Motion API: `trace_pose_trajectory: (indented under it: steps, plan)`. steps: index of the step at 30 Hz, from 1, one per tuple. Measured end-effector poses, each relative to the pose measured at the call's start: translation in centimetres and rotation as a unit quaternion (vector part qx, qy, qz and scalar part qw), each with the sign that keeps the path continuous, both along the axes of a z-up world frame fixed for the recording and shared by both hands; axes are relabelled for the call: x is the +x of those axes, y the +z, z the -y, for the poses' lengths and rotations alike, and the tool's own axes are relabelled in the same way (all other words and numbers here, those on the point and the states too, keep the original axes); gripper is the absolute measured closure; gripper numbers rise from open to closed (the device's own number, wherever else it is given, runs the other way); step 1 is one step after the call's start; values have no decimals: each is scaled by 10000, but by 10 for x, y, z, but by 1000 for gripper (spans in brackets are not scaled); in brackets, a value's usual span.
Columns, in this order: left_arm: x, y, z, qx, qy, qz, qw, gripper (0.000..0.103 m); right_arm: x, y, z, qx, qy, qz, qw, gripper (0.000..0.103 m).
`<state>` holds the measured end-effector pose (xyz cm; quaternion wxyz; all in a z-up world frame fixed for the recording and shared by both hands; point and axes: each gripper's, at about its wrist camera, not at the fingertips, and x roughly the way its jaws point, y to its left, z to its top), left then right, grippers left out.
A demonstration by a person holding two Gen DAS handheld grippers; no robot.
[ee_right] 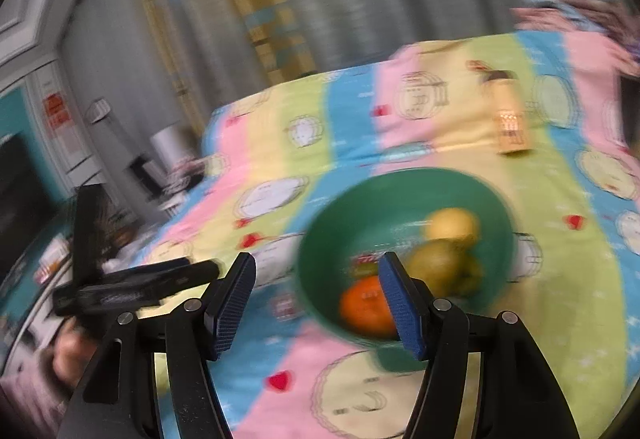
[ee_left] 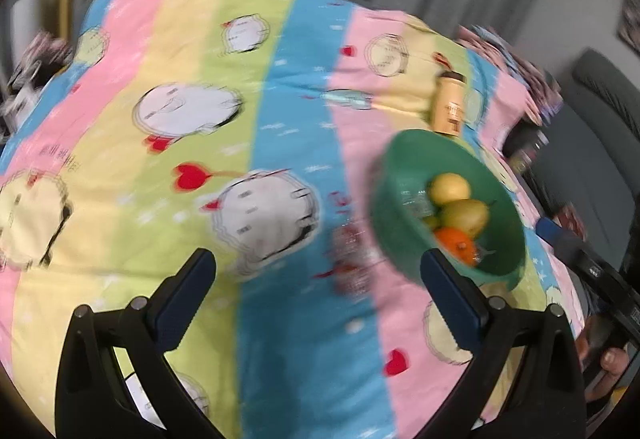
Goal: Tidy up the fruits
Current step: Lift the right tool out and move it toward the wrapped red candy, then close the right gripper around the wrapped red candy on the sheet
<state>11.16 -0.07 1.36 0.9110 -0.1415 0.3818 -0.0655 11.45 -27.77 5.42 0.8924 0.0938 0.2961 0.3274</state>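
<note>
The fruit sits gathered in the green bowl point(ee_right: 404, 199), which rests on the striped quilt point(ee_left: 260, 119): a yellow fruit point(ee_right: 452, 225) at the back, a green pear point(ee_right: 440, 269) in the middle and an orange point(ee_right: 366, 305) nearest the camera, all touching one another. Piled together like that, they look already sorted, so I judge the job close to finished, with both claws now empty above the bed.

In the right wrist view the bowl fills the centre and lower middle of the frame. The right claw point(ee_right: 318, 309) stands partly open with nothing between its pads; its right pad overlaps the orange in the picture, but I cannot tell whether it touches fruit or bowl, and the blur does not help.

In the left wrist view the bowl lies at the right, just above the left claw's right finger. The left claw point(ee_left: 316, 299) gapes wide and holds nothing, aimed at bare quilt left of the bowl.

Further out, a tan bottle point(ee_left: 450, 107) lies on its side beyond the bowl, in the upper right of both views, near it but apart. A hand point(ee_right: 70, 353) grips the left claw's handle at the lower left of the right view.
</note>
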Motion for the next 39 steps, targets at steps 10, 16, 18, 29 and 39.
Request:
trace_pose_trajectory:
  steps: [10,16,18,29,39]
  plan:
    - [-51,-40,-52,-442,439,-347,9975,1,-20,-36,-91,-1039,1171,-291,9872,38]
    - [-53,-25,-48,-384,380,-87,9985,0,-6,-74,-105,-1441,373,-858,9851,38]
    - [-54,-23,-48,-276,368,-15,9989,0,-4,-79,-107,-1471,249,-895,9847,38]
    - [-55,-23,-66,-691,413,-60,9967,1,26,-94,-136,-1547,-230,-1052,9821,38]
    - [-60,-22,-74,-992,427,-113,9941,1,41,-101,-139,-1548,-613,-1274,9778,64]
